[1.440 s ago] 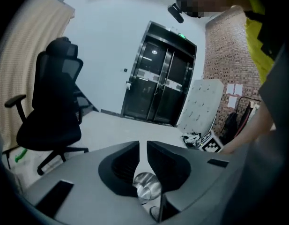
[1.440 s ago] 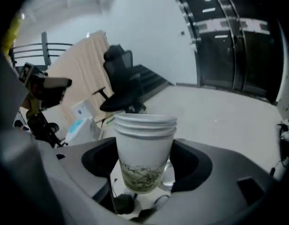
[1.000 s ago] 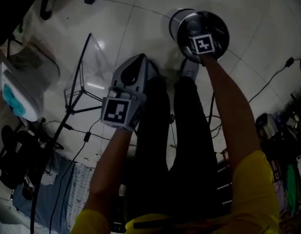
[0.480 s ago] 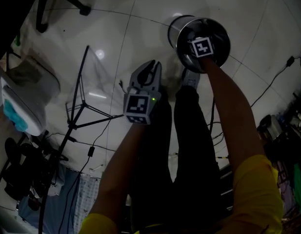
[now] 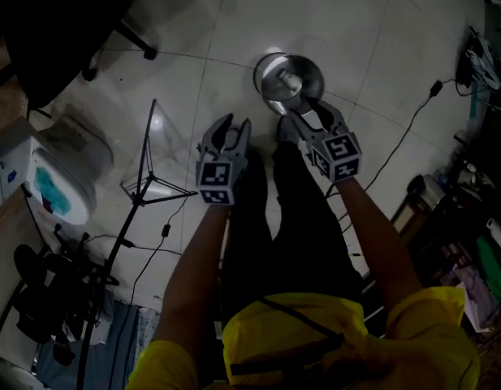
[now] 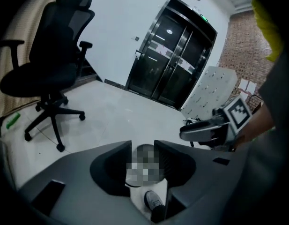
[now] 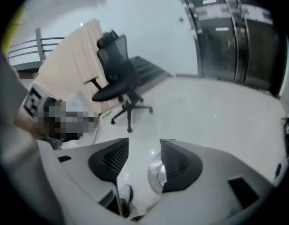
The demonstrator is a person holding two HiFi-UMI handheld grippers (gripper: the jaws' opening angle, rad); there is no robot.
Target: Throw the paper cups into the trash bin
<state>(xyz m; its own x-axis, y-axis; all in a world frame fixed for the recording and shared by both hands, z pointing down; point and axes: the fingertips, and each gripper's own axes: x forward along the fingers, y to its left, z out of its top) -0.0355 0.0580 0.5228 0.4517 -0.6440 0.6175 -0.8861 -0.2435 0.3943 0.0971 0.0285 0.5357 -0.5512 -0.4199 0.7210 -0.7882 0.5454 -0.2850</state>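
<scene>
The round metal trash bin (image 5: 288, 82) stands on the pale tiled floor just beyond the person's feet. A pale shape lies inside it, too dim to name. My left gripper (image 5: 226, 127) hangs to the bin's near left, its jaws opening with nothing between them. Through that gap, the left gripper view shows the bin (image 6: 145, 150) and a shoe (image 6: 153, 201). My right gripper (image 5: 308, 114) sits at the bin's near right edge, its jaws closing on nothing. The right gripper view shows the bin (image 7: 156, 175) partly hidden behind one jaw. No paper cup is held.
A black office chair (image 6: 46, 74) stands on the floor to the left. A thin black tripod stand (image 5: 149, 177) is close to the left arm. Cables (image 5: 412, 128) trail across the floor on the right. Clutter lines the right edge, and a white object (image 5: 47, 177) sits at the left.
The left gripper has moved up toward the bin and opened its jaws. The right gripper, earlier over the bin's mouth, has drawn back to its near edge.
</scene>
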